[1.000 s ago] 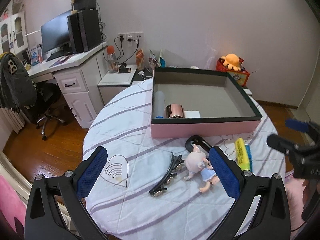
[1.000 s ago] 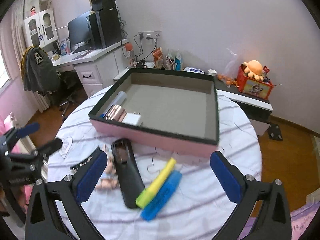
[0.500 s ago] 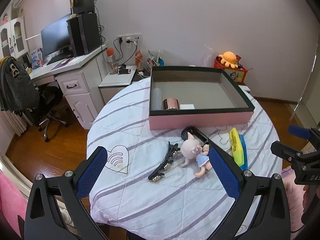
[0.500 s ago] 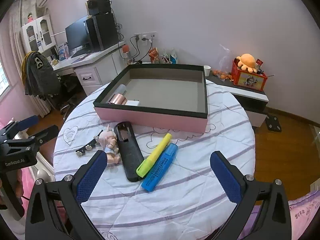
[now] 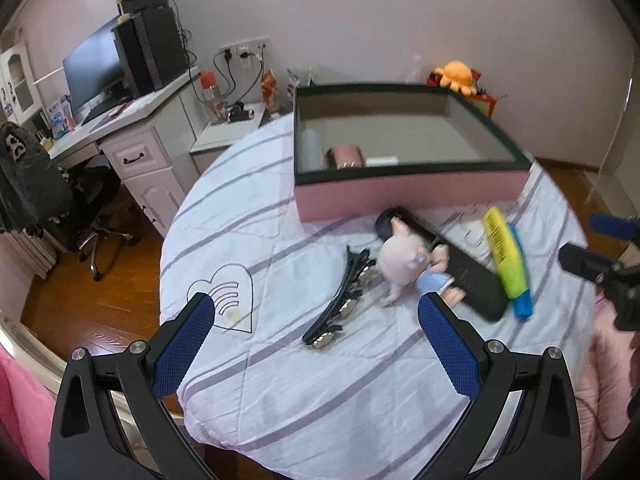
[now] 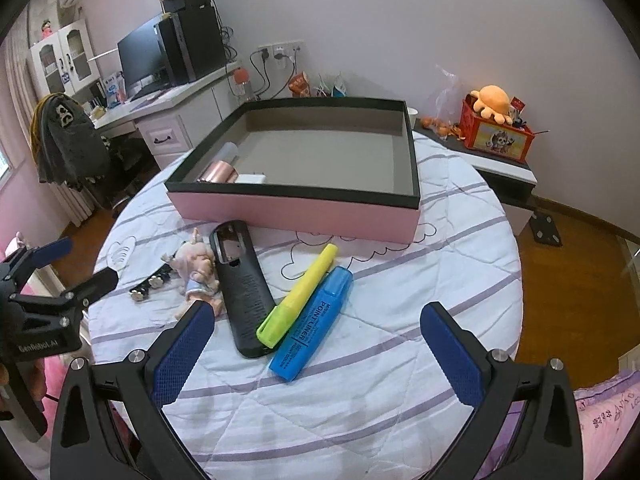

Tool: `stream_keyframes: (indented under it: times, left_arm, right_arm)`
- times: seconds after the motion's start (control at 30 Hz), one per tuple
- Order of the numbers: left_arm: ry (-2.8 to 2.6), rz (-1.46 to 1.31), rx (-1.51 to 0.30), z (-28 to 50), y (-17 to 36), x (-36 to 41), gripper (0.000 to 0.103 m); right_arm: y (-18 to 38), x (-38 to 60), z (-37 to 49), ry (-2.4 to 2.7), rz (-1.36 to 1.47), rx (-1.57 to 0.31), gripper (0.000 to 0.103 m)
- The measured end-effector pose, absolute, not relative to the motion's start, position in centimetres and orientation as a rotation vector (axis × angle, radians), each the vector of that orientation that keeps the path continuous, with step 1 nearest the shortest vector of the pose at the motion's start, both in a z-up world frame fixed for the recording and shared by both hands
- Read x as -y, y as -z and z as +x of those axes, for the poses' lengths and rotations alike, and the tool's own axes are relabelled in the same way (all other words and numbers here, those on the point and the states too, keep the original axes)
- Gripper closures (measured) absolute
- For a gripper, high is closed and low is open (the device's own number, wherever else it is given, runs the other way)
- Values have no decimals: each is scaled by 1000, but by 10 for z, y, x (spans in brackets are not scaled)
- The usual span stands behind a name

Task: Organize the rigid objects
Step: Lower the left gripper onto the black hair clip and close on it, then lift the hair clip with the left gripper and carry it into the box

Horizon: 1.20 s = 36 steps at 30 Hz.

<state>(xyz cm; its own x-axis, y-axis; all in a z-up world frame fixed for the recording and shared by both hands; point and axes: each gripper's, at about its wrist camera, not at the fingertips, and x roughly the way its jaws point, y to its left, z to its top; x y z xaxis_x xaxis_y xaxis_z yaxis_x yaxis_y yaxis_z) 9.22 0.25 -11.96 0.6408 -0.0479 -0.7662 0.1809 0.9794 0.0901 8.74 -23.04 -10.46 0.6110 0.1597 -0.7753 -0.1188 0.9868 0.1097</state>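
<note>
Left gripper [image 5: 312, 334]: you hold it with jaws spread wide and nothing between them, above the near edge of the round table [image 5: 328, 408]. Right gripper [image 6: 316, 342]: likewise agape and empty, raised over the table's near side.

Ahead of your left gripper, in order of reach:
- Hair clip [image 5: 340, 300], dark, with metal studs, lying loose just beyond the fingertips.
- Pig figurine [image 5: 404, 260], lying on its side, touching the clip's far end and leaning on the black case [image 5: 460, 264].

Ahead of your right gripper:
- Black case, flat, between the figurine and the markers.
- Yellow highlighter [image 6: 298, 296], its near end resting against the case.
- Blue highlighter [image 6: 314, 322], side by side with the yellow one and touching it.

Beyond all five: pink box [image 6: 296, 208] with a dark rim, open-topped, apparently the collecting place. A copper cylinder [image 6: 218, 172], a pale tube [image 6: 228, 152] and a small white block [image 6: 252, 179] are packed in its left near corner, probably to leave the floor free for the rest.

Not determinable: the left view is motion-blurred, so the clip's detail is soft; the box's near wall hides part of its contents; whether the case is hollow underneath cannot be told.
</note>
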Motion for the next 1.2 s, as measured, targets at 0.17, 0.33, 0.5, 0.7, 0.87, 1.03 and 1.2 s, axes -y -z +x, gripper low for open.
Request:
stream_keyframes:
  times: [0.17, 0.33, 0.5, 0.7, 0.87, 1.03, 1.2]
  left_arm:
    - [116, 187, -904, 106, 140, -8, 0]
    - [157, 205, -938, 117, 160, -5, 3]
    - [175, 231, -960, 128, 171, -3, 12]
    - [228, 179, -994, 141, 181, -6, 27]
    - [291, 90, -983, 146, 180, -7, 67]
    - [304, 52, -982, 142, 176, -11, 79]
    - [315, 31, -982, 132, 174, -12, 82]
  right_arm:
    - [114, 228, 98, -156, 52, -927, 0]
    - [121, 222, 110, -165, 44, -945, 0]
    - [127, 222, 118, -159, 39, -967, 0]
    - [132, 221, 124, -152, 36, -983, 0]
    - [134, 221, 129, -150, 34, -992, 0]
    - [132, 218, 127, -157, 31, -990, 0]
    - [131, 215, 122, -168, 30, -986, 0]
